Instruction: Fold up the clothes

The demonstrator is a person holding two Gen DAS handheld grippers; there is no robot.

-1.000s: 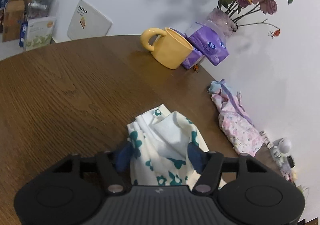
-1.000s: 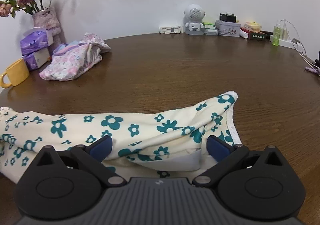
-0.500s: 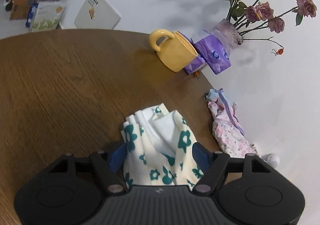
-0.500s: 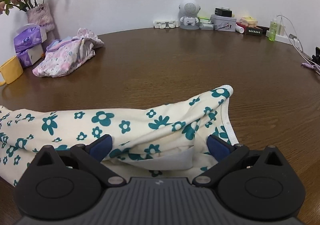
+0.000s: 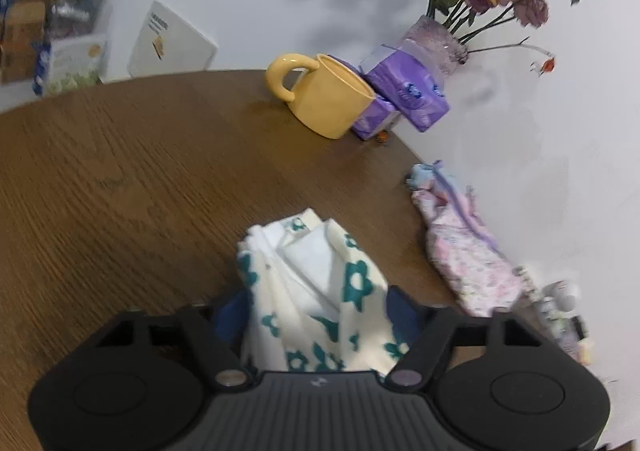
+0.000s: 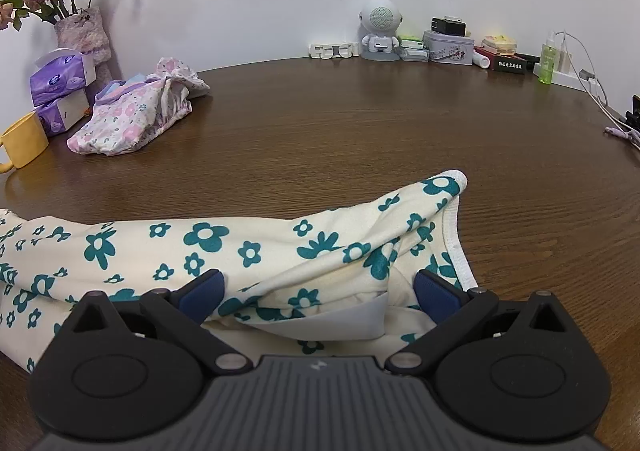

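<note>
A cream garment with teal flowers (image 6: 240, 247) lies stretched across the near part of the brown wooden table (image 6: 360, 131). My right gripper (image 6: 318, 291) stands open over its right end, blue pads wide apart with a fold of cloth and a white label between them. In the left wrist view the garment's other end (image 5: 316, 263) rises bunched between the pads of my left gripper (image 5: 316, 313). Those jaws are closing around the cloth, and the pads sit at its sides without clearly squeezing it. That view is slightly blurred.
A crumpled pink floral garment (image 6: 132, 119) lies at the table's far left by the wall. A yellow mug (image 5: 328, 99), purple tissue packs (image 5: 408, 91) and a vase of roses (image 5: 436, 43) stand near it. A white speaker figure (image 6: 380, 31), boxes and cables (image 6: 600, 99) line the back edge.
The left wrist view has shifted slightly and blurred, and the cloth end still stands between its pads. The right gripper and the cloth under it look almost the same.
</note>
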